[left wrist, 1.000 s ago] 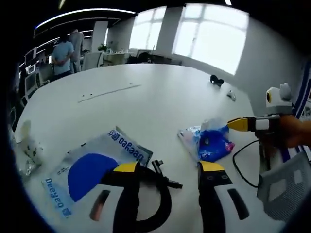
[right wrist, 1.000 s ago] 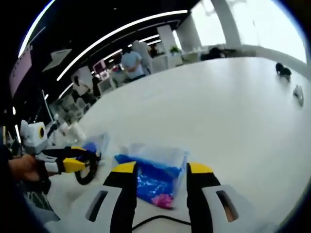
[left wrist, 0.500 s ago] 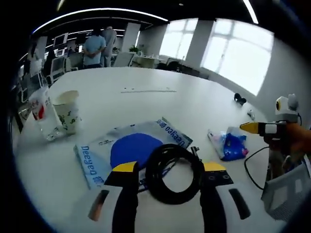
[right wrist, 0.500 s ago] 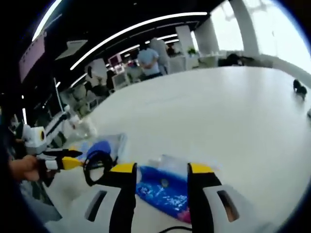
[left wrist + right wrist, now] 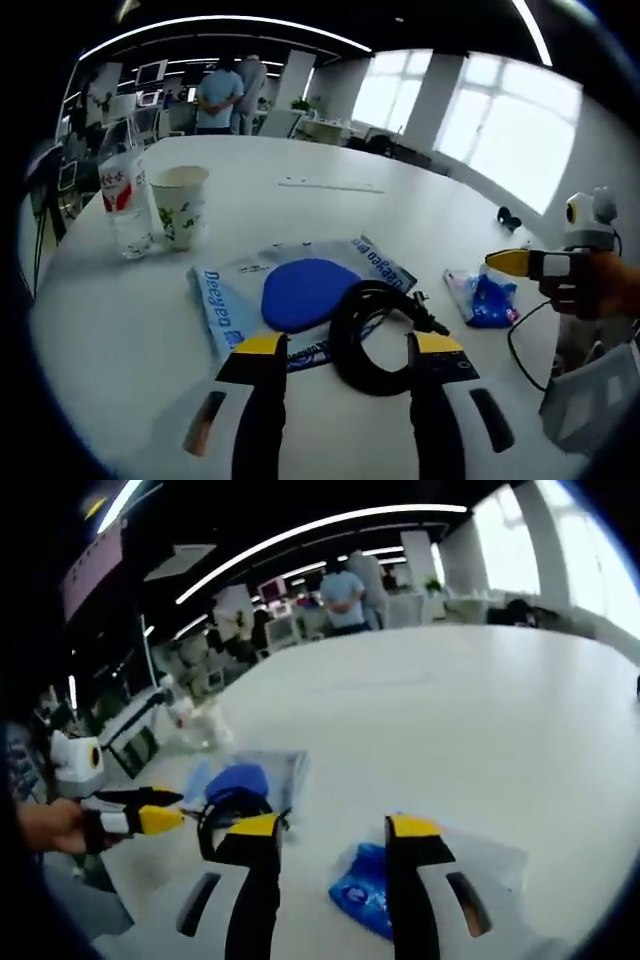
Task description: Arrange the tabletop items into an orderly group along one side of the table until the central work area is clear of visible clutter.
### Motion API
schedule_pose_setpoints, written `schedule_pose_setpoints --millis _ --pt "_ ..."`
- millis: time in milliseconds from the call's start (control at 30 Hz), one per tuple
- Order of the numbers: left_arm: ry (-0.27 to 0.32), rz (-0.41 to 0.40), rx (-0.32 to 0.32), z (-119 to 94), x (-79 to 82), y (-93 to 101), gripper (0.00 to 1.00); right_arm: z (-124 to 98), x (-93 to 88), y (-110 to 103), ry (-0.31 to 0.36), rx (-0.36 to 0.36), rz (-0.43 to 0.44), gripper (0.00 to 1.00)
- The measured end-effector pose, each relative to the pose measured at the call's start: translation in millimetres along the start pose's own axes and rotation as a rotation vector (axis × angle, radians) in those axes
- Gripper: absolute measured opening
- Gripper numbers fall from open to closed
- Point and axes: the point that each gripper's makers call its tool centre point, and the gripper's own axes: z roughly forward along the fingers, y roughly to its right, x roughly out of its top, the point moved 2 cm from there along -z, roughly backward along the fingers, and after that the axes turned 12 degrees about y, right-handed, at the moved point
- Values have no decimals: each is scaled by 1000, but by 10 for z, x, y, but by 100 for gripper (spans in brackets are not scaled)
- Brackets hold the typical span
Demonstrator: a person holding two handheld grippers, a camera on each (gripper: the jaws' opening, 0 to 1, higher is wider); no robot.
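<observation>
In the left gripper view, the left hand-held gripper has its two yellow-tipped jaws spread apart, and a coiled black cable lies on the white bench between them; the jaws do not pinch it. The cable rests partly on a flat plastic package with a blue round shape and blue letters, which lies just beyond the jaws. Farther back on the left stand a paper cup and, just beside it, a clear plastic cup with a red label, both upright. To the right of the cable lies a small blue snack bag, apart from the package. The right hand-held gripper comes in from the right edge, held by a hand, and its yellow tip is near the snack bag. In the right gripper view, the right hand-held gripper also has its jaws spread, with the blue snack bag on the bench between them and not gripped. The left hand-held gripper shows at the left, near the black cable and the package. People stand in the background of the office.
</observation>
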Motion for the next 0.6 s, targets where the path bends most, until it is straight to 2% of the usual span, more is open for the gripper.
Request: schedule_pose_setpoints --millis 367,600 --pt "-13 -12 62 -57 -58 -104 48 197 -103 -327 -45 80 -51 38" --pt "-16 -21 74 -30 -86 -73 47 251 -188 -461 -78 112 -71 38"
